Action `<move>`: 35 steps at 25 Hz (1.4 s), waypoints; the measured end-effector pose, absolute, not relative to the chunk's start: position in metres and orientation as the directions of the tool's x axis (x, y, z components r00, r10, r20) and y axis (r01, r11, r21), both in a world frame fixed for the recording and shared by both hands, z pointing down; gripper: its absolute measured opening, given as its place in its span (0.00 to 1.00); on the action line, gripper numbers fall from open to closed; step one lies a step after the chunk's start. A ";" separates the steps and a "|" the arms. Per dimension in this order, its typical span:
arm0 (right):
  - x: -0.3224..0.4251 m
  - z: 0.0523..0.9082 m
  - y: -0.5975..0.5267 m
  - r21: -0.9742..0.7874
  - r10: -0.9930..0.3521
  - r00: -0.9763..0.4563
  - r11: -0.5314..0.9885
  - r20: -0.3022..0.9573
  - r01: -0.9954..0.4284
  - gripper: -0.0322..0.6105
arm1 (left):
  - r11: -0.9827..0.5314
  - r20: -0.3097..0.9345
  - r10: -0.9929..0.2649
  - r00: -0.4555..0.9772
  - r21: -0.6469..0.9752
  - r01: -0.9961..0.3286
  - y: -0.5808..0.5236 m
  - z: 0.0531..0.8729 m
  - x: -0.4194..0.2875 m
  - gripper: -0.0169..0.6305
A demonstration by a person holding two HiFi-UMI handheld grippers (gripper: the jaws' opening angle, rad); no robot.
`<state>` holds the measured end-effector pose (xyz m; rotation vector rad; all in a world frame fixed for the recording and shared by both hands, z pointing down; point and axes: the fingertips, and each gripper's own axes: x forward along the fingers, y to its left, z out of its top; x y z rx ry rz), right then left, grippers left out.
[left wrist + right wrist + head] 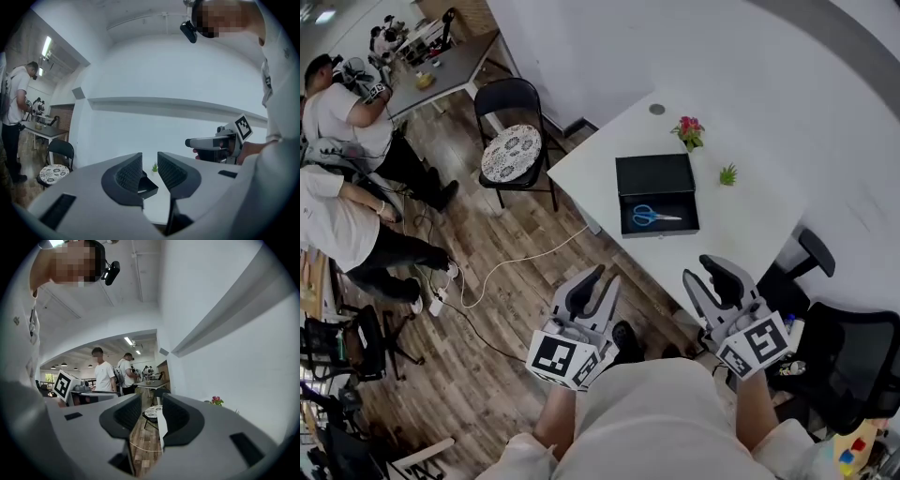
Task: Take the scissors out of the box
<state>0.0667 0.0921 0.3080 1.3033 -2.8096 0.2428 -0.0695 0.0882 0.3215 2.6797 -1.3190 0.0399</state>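
Blue-handled scissors (652, 217) lie inside an open black box (655, 174) on the white table (759, 225). Both grippers are held close to my body, short of the table's near edge and well apart from the box. My left gripper (592, 284) is open with nothing between its jaws; in the left gripper view (150, 165) a corner of the box (146, 185) shows through the gap. My right gripper (720, 272) is open and empty too, and in the right gripper view (151, 411) only floor and a chair appear between its jaws.
A black chair with a patterned cushion (514, 150) stands at the table's left. A pink flower (689, 131) and a small green plant (728, 174) sit behind the box. A black office chair (853, 361) is at my right. A white cable (502, 270) runs across the floor; people (337, 220) stand far left.
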 end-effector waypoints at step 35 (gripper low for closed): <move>0.011 0.458 -0.072 0.027 -0.612 -0.606 0.715 0.508 -0.699 0.28 | -0.525 0.255 -0.791 0.556 0.185 -0.831 -0.026 0.378 -0.147 0.21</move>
